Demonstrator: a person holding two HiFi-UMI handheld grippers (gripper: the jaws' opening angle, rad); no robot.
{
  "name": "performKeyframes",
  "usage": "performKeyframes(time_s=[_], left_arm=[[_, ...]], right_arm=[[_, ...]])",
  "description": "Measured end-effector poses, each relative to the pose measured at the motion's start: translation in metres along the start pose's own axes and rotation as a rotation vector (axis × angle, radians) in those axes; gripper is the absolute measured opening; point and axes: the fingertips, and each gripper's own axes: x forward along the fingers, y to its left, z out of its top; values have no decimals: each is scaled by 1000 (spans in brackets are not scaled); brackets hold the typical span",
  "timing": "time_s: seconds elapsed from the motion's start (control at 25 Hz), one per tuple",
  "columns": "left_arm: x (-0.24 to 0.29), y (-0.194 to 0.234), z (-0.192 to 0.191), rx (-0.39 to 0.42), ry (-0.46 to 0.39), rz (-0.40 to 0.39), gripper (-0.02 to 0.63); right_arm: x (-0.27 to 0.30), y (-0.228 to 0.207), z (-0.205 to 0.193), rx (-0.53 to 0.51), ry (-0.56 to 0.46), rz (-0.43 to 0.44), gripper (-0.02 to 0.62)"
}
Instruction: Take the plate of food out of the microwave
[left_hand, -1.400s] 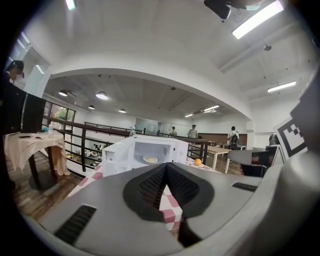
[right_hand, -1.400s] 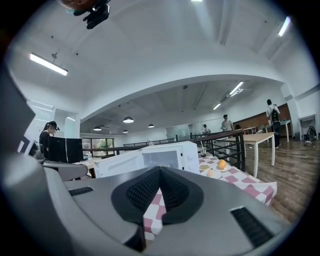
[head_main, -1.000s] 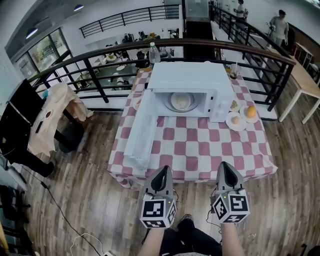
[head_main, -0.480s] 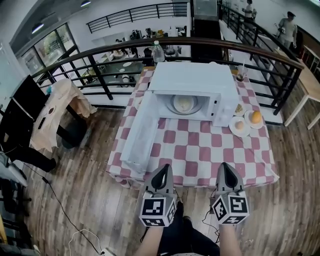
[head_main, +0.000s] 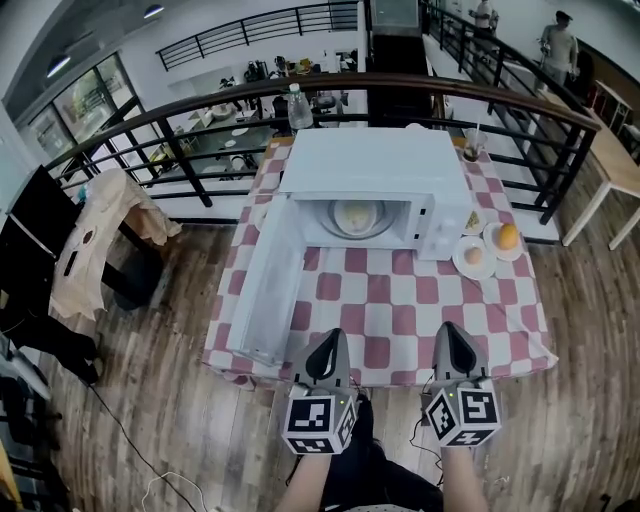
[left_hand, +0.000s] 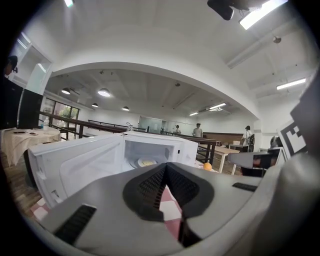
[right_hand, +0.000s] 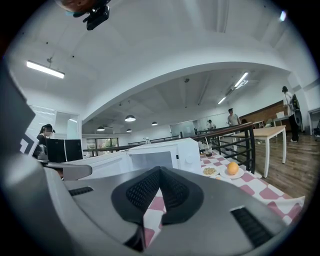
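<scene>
A white microwave (head_main: 375, 165) stands at the back of a red-and-white checked table (head_main: 400, 300). Its door (head_main: 265, 285) hangs wide open to the left. Inside, a plate of pale food (head_main: 357, 215) rests on the turntable, also seen as the plate (left_hand: 146, 162) in the left gripper view. My left gripper (head_main: 327, 340) and right gripper (head_main: 452, 332) hover side by side over the table's near edge, well short of the microwave. Both are shut with nothing between the jaws, as the left gripper (left_hand: 166, 165) and right gripper (right_hand: 160, 169) show in their own views.
Small plates sit right of the microwave, one with an orange (head_main: 508, 236), one with a pale round item (head_main: 473, 256). A water bottle (head_main: 295, 105) and a cup (head_main: 470, 143) stand behind. A dark railing (head_main: 200, 115) runs behind the table. People stand far back right.
Both grippers have come forward together, from over the floor to the table's near edge. The microwave and plate have not moved. Both stay shut.
</scene>
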Motion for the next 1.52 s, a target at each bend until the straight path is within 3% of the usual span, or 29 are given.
performKeyframes(time_s=[0.84,1.52], left_arm=[[125,69,2,-84,40,-27,11],[196,106,-9,-149,100,-34,8]], right_arm=[[150,31,0,-54,64,60,-8],[237,33,-25,-23,162,55,-7]])
